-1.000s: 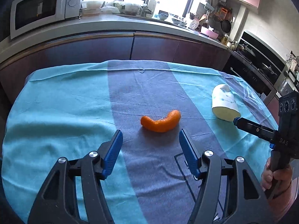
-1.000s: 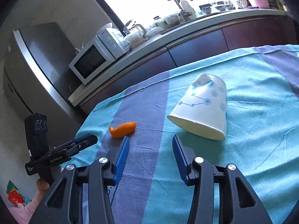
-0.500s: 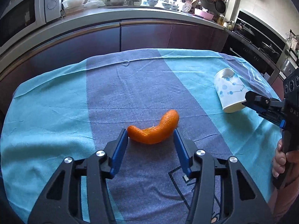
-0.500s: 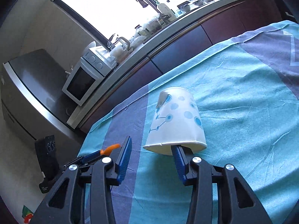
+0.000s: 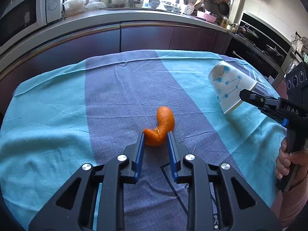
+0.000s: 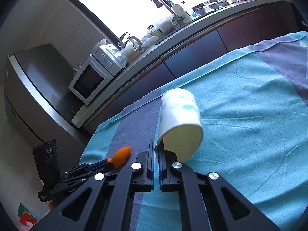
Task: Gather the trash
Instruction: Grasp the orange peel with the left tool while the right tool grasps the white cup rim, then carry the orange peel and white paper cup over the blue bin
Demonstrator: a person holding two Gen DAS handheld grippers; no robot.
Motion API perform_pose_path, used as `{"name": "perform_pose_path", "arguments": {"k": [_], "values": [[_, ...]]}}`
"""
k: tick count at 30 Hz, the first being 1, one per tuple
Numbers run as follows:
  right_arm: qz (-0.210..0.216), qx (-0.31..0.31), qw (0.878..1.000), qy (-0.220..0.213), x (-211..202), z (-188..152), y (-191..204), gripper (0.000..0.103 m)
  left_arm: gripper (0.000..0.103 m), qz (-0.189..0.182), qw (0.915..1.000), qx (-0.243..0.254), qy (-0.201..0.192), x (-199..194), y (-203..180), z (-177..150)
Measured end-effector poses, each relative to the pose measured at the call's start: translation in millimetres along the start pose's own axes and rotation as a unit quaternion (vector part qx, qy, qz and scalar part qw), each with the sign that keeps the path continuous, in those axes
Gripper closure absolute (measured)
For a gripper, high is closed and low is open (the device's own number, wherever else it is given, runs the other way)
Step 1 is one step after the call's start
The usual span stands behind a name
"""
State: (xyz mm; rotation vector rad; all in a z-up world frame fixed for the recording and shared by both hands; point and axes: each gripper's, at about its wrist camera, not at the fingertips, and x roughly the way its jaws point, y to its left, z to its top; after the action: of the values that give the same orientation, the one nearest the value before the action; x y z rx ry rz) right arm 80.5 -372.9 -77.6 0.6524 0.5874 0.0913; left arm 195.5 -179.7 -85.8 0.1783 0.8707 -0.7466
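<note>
Left wrist view: the left claw (image 5: 155, 137) has just been closing and now pinches the near end of the orange peel (image 5: 161, 125) on the blue-striped cloth over the surface (image 5: 48, 115). To the right, the right claw (image 5: 243, 96) bites the rim of the paper cup (image 5: 227, 84) lying on its side — "DAS" reads on its body, and a hand (image 5: 286, 159) grips its handle.

Right wrist view: the right claw (image 6: 156, 150), just closed, clamps the cup's wall (image 6: 179, 111), one finger inside the mouth. Only here a fridge (image 6: 34, 88) shows; the lettering on the left claw is too small to read.
</note>
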Motion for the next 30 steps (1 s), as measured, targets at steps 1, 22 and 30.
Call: {"name": "perform_pose_path", "arguments": {"k": [1, 22, 30], "values": [[0.001, -0.005, 1.0, 0.001, 0, 0, 3, 0.1, 0.08, -0.002, 1.0, -0.003, -0.001, -3, 1, -2], [0.096, -0.112, 0.987, 0.063, 23, -44, 101, 0.1, 0.083, 0.025, 0.9938, -0.088, -0.063, -107, 53, -65], [0.126, -0.146, 0.977, 0.095, 40, -65, 138, 0.1, 0.083, 0.035, 0.985, -0.145, -0.087, -152, 86, -101]]}}
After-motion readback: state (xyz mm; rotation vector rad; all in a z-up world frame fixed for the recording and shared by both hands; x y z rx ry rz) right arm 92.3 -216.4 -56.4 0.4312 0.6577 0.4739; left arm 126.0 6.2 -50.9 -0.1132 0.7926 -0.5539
